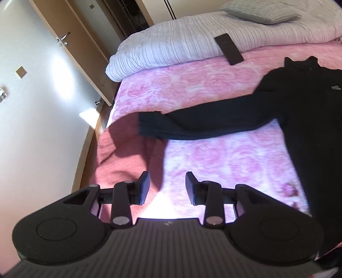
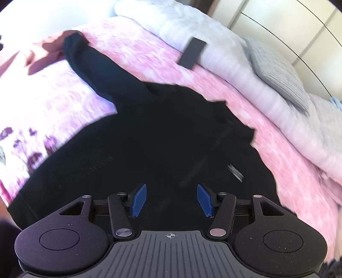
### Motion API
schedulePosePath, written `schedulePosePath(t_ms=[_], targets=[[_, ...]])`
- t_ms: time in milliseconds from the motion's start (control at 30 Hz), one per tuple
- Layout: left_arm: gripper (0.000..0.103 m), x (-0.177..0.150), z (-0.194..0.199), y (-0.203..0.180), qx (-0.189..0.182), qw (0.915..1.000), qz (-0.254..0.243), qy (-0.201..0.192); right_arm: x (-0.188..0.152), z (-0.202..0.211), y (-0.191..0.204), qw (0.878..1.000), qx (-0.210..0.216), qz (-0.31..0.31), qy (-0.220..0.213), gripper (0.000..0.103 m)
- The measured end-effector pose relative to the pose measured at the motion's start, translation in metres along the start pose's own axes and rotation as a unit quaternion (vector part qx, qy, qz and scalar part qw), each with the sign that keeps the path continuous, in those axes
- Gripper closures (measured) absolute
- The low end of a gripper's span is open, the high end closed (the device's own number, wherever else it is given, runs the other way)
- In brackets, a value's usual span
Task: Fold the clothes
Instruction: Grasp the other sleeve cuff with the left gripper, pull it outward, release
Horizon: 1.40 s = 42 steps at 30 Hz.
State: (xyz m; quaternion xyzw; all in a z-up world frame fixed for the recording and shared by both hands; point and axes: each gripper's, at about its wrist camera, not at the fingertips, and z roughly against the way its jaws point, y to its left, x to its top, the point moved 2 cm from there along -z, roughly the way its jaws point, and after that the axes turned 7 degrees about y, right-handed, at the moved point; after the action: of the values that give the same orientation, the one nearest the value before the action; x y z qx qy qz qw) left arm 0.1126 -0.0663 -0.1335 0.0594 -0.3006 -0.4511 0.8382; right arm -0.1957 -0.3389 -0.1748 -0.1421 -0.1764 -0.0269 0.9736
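A black long-sleeved top [image 1: 307, 111] lies spread flat on the pink bedspread [image 1: 213, 154], with one sleeve [image 1: 192, 126] stretched out to the left and its cuff near the bed's edge. My left gripper [image 1: 167, 187] is open and empty, above bare bedspread short of the sleeve. In the right wrist view the top [image 2: 149, 139] fills the middle, its sleeve [image 2: 96, 66] running up to the left. My right gripper [image 2: 172, 200] is open and empty, hovering over the top's body.
A folded white duvet [image 1: 181, 45] and a grey pillow [image 1: 260, 10] lie at the far side of the bed. A flat dark rectangular object [image 1: 228, 49] rests at the duvet's edge. The bed's left edge drops to a wooden floor [image 1: 89, 145] by a door [image 1: 64, 40].
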Motion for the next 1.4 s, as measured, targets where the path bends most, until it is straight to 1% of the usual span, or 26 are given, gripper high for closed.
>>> schedulePosePath(t_ms=[100,167,233,300,433,467,500,567,600,633,667,700,733,800,867,1000,1067,1133,1233,1267,1333,1400], targets=[[0.07,0.012,-0.03,0.031,-0.018,0.9998,-0.002,0.001,0.027,-0.004,0.019,1.0,-0.002,0.007,-0.002,0.047],[0.067,0.028,-0.062,0.055,-0.045,0.9989,0.005,-0.006,0.047,-0.008,0.034,1.0,-0.005,0.0,0.001,0.047],[0.062,0.046,-0.104,0.078,-0.081,0.9965,0.015,-0.011,0.065,-0.017,0.05,1.0,-0.014,-0.006,0.012,0.047],[0.062,0.068,-0.158,0.098,-0.119,0.9926,0.022,-0.007,0.079,-0.03,0.064,0.999,-0.019,-0.015,0.031,0.047],[0.062,0.101,-0.256,0.128,-0.181,0.9831,0.025,0.015,0.109,-0.056,0.092,0.997,-0.027,-0.033,0.068,0.047],[0.062,0.108,-0.276,0.135,-0.199,0.9794,0.031,0.017,0.117,-0.063,0.099,0.996,-0.03,-0.037,0.078,0.047],[0.062,0.113,-0.291,0.139,-0.224,0.9736,0.036,0.023,0.124,-0.07,0.106,0.995,-0.032,-0.042,0.087,0.047],[0.065,0.125,-0.32,0.146,-0.275,0.9597,0.045,0.034,0.139,-0.083,0.12,0.992,-0.036,-0.05,0.106,0.047],[0.07,0.128,-0.33,0.146,-0.302,0.9509,0.051,0.043,0.147,-0.089,0.127,0.991,-0.038,-0.055,0.115,0.047],[0.078,0.132,-0.339,0.145,-0.327,0.9421,0.052,0.052,0.154,-0.096,0.134,0.99,-0.04,-0.059,0.124,0.047],[0.091,0.133,-0.343,0.144,-0.342,0.9368,0.047,0.056,0.161,-0.102,0.141,0.988,-0.043,-0.064,0.133,0.047],[0.103,0.134,-0.342,0.143,-0.349,0.9352,0.037,0.049,0.167,-0.106,0.145,0.987,-0.045,-0.065,0.14,0.047],[0.103,0.134,-0.34,0.144,-0.355,0.9336,0.025,0.041,0.171,-0.108,0.146,0.986,-0.047,-0.065,0.143,0.047],[0.103,0.125,-0.319,0.15,-0.366,0.9305,-0.008,0.005,0.178,-0.108,0.147,0.986,-0.055,-0.064,0.147,0.047],[0.103,0.106,-0.299,0.161,-0.364,0.9308,-0.032,-0.004,0.184,-0.105,0.145,0.985,-0.062,-0.07,0.145,0.047],[0.103,0.063,-0.292,0.175,-0.362,0.9306,-0.041,0.034,0.189,-0.108,0.141,0.981,-0.072,-0.092,0.154,0.047],[0.103,0.052,-0.291,0.173,-0.367,0.9275,-0.052,0.044,0.19,-0.112,0.141,0.979,-0.069,-0.104,0.161,0.047],[0.103,0.043,-0.288,0.17,-0.37,0.9252,-0.072,0.042,0.193,-0.114,0.143,0.978,-0.065,-0.108,0.164,0.047],[0.103,0.033,-0.287,0.163,-0.386,0.9168,-0.082,0.059,0.199,-0.114,0.149,0.98,-0.06,-0.099,0.161,0.047],[0.102,0.031,-0.29,0.164,-0.396,0.9126,-0.072,0.071,0.201,-0.115,0.151,0.981,-0.059,-0.096,0.16,0.047],[0.091,0.032,-0.295,0.169,-0.414,0.9056,-0.036,0.086,0.203,-0.117,0.153,0.981,-0.058,-0.091,0.16,0.047],[0.083,0.037,-0.301,0.182,-0.437,0.8943,0.019,0.094,0.205,-0.118,0.154,0.982,-0.06,-0.09,0.157,0.047]])
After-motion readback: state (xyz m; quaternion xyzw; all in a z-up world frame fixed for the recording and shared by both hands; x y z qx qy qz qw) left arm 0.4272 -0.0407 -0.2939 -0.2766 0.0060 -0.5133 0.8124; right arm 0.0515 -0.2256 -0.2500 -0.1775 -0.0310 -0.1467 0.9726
